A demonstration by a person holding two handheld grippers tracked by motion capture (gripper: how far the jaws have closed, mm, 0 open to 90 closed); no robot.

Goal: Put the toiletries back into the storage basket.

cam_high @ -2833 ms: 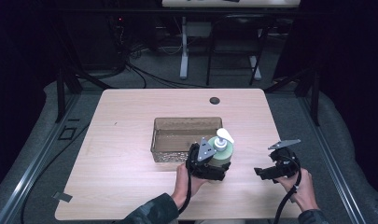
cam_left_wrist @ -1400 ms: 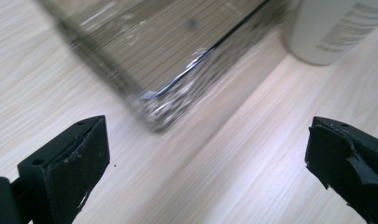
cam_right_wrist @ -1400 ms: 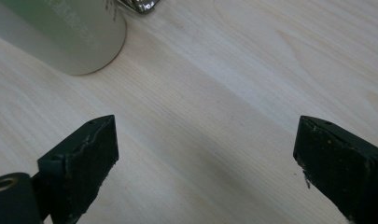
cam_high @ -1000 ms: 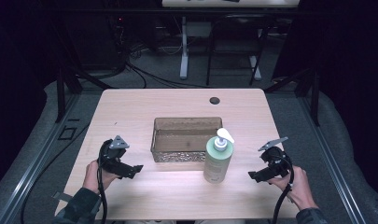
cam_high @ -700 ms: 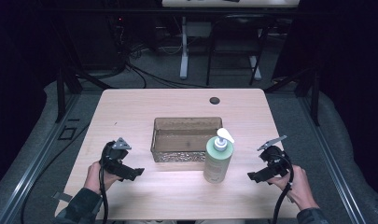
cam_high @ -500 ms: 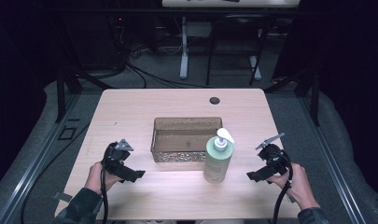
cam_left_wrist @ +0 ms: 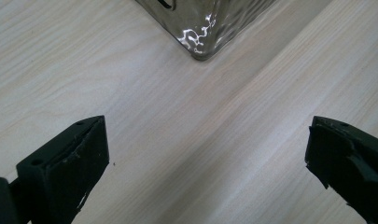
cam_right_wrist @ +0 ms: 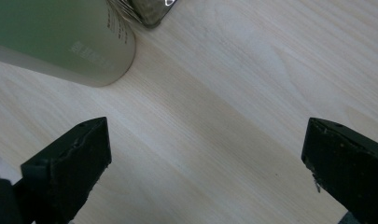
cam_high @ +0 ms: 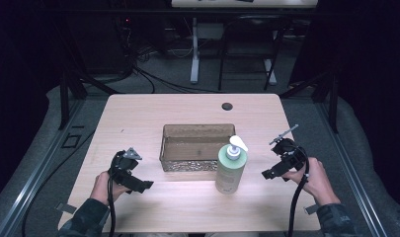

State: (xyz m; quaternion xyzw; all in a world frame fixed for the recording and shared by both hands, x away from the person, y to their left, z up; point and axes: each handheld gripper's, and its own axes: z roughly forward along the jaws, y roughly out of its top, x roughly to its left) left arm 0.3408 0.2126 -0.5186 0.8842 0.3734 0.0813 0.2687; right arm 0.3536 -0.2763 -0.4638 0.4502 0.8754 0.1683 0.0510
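A pale green pump bottle [cam_high: 230,170] with a white pump head stands upright at the front right corner of the clear glass tray [cam_high: 187,165]. My left gripper [cam_high: 147,186] hovers low at the table's front left, open, pointing towards the tray; the tray's corner [cam_left_wrist: 205,28] lies ahead of its empty jaws [cam_left_wrist: 207,158]. My right gripper [cam_high: 264,175] is to the right of the bottle and points at it. Its jaws have just been opening and now stand wide open with nothing between them [cam_right_wrist: 205,158]. The bottle's base [cam_right_wrist: 60,37] lies ahead to its left, apart from the fingers.
A round cable hole [cam_high: 227,106] sits near the table's [cam_high: 138,118] far edge. The tray looks empty. Bare wood lies between each gripper and the tray. Dark floor, cables and table legs lie beyond the far edge.
The left gripper has let go of the bottle and moved to the front left of the table. Over the last second the right gripper rose a little and edged towards the bottle.
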